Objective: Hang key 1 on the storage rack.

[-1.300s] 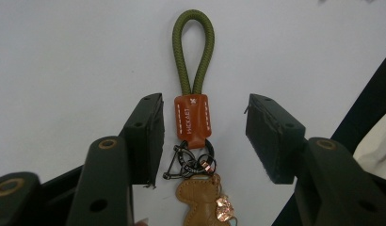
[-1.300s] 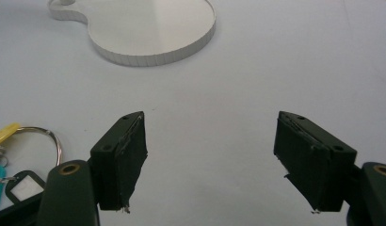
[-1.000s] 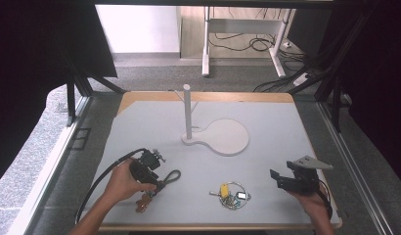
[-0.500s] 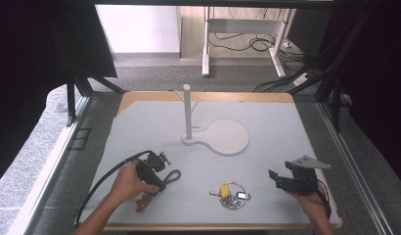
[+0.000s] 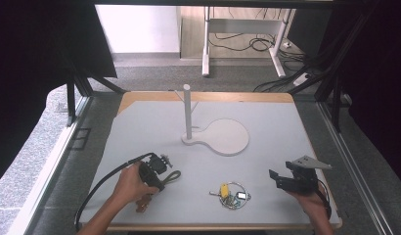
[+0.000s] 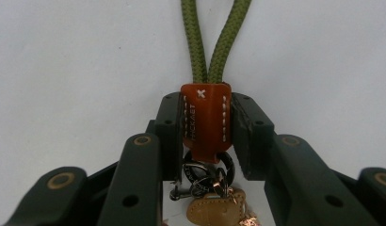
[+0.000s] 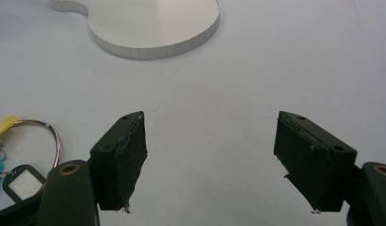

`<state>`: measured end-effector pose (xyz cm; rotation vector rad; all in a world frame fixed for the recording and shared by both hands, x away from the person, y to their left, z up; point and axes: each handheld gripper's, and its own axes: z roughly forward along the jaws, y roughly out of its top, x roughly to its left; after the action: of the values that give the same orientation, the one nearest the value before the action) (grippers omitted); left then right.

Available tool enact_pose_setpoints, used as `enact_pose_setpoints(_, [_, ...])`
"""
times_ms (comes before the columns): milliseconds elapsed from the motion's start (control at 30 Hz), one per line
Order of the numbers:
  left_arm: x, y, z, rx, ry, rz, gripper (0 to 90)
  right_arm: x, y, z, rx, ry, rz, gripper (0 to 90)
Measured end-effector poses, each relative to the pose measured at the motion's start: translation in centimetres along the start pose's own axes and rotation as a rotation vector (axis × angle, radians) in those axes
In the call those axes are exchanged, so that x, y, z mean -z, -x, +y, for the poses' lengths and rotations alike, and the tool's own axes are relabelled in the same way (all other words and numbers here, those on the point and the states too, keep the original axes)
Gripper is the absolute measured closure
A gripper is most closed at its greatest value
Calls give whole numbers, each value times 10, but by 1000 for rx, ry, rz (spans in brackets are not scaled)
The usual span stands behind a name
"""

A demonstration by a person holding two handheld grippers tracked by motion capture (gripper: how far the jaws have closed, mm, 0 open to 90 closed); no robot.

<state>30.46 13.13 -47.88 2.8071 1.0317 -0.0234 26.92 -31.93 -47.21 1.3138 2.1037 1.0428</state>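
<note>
A person works at a pale grey desk (image 5: 140,127), a claw in each hand. The left claw (image 5: 162,164), at about seven o'clock on the desk, has just been closing and now grips the brown leather tab (image 6: 205,120) of a keychain, one pad pressed against each side of it. An olive green cord loop (image 6: 214,37) runs up and away from the tab toward twelve o'clock in the left gripper view, lying on the desk, while a dark metal ring (image 6: 207,167) and tan leather fob (image 6: 214,209) hang at the tab's six o'clock end, between the claw's arms. The right claw (image 5: 279,178), at about five o'clock on the desk, stands wide open with nothing between its pads. Between the two claws, near the front edge, lies a second bunch of keys (image 5: 232,195) on a wire ring with a yellow tag. At the desk's centre stands a white post (image 5: 187,112) on a flat white base (image 5: 228,137).
</note>
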Motion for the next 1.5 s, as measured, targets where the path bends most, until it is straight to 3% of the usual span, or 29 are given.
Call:
enact_pose_setpoints(333, [3, -4, -1, -4, 20, -14, 692, -2, 0, -1, 1, -10, -2, 259])
enact_pose_setpoints(533, [22, -11, -7, 12, 86, -45, 697, -2, 2, -2, -4, -8, -8, 259])
enact_pose_setpoints(867, [44, -20, -13, 21, 149, -69, 697, -4, 2, -3, -7, -18, -11, 259])
enact_pose_setpoints(1067, [59, -27, -15, 26, 191, -69, 697, -5, 2, -4, -8, -24, -14, 259])
enact_pose_setpoints(1333, [81, -46, -16, 68, 256, -71, 697, -6, 2, -5, -9, -32, -10, 259])
enact_pose_setpoints(1500, [92, -52, -15, 81, 281, -64, 697, -6, 2, -6, -12, -32, -14, 259])
